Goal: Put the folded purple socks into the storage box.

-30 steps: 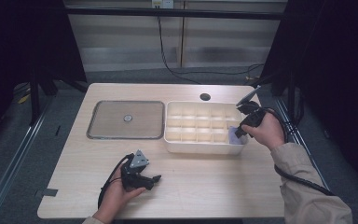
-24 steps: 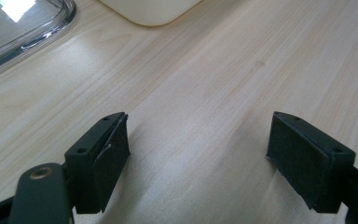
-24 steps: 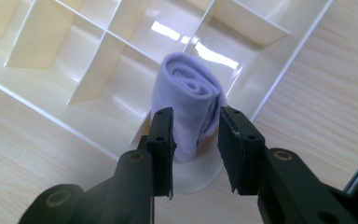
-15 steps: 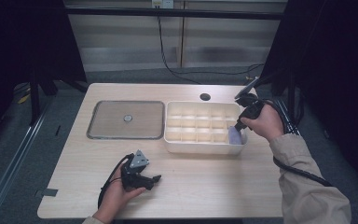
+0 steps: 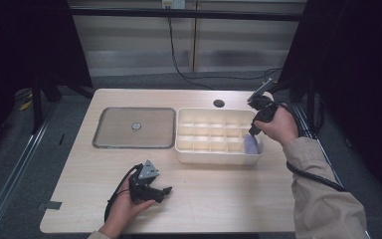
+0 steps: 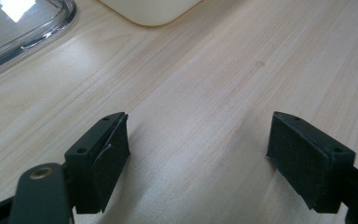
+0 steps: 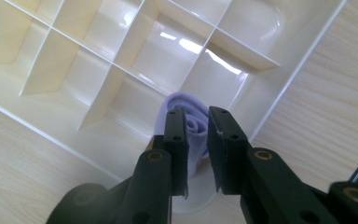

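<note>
where the right gripper view looks close, jaws pinch rolled lilac cloth [image 7: 193, 126].

Dim surroundings — glare, perhaps overhead, on tray [image 6: 23, 28]

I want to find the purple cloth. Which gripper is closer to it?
Right. The right gripper has its fingers around the rolled purple cloth in the divided box's corner compartment. The left gripper rests far off on the table.

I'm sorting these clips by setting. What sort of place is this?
Probably a lab or test bench set up for recording handling work, not a home: a bare wooden table flanked by dark curtains, a white divided tray and a flat metal tray laid out, and cables trailing across the floor behind.
</note>
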Tool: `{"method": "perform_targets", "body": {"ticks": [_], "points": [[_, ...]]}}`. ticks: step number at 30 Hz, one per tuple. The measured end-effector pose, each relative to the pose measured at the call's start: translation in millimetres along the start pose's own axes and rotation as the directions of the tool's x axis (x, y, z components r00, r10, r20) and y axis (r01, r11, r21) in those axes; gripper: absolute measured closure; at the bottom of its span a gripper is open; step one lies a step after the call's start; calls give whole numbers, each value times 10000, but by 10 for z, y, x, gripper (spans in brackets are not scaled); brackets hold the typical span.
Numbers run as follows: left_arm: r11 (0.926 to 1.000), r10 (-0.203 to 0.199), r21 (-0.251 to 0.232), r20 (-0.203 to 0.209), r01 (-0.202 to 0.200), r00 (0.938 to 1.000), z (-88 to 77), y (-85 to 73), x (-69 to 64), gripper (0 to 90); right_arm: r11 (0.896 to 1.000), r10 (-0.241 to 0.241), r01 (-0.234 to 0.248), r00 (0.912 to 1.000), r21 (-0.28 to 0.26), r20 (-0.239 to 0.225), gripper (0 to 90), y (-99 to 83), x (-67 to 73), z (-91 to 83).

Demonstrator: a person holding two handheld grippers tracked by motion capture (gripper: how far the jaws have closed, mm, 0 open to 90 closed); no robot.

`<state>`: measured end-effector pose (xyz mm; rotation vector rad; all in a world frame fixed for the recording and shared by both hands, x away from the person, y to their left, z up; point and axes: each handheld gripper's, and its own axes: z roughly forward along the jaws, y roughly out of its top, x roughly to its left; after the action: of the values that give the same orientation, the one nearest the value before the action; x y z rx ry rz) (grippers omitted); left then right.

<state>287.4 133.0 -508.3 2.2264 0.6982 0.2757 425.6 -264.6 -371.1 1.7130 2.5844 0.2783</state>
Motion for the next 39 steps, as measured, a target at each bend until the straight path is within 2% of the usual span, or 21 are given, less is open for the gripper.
{"method": "perform_targets", "body": {"ticks": [7, 21, 29, 39], "points": [[10000, 1, 0, 0, -1, 10000, 0, 0, 0, 200, 9998, -160, 159, 9999, 137, 62, 900, 33, 15, 72], [10000, 4, 0, -1, -4, 10000, 0, 0, 0, 200, 9988, -153, 156, 9999, 471, -50, 900, -16, -5, 270], [10000, 4, -1, -2, -4, 10000, 0, 0, 0, 200, 9988, -119, 124, 9999, 479, -121, 900, -51, -12, 347], [10000, -1, -5, -2, 1, 10000, 0, 0, -1, 201, 9977, -336, 342, 9994, 584, -113, 900, -116, 57, 405]]}}
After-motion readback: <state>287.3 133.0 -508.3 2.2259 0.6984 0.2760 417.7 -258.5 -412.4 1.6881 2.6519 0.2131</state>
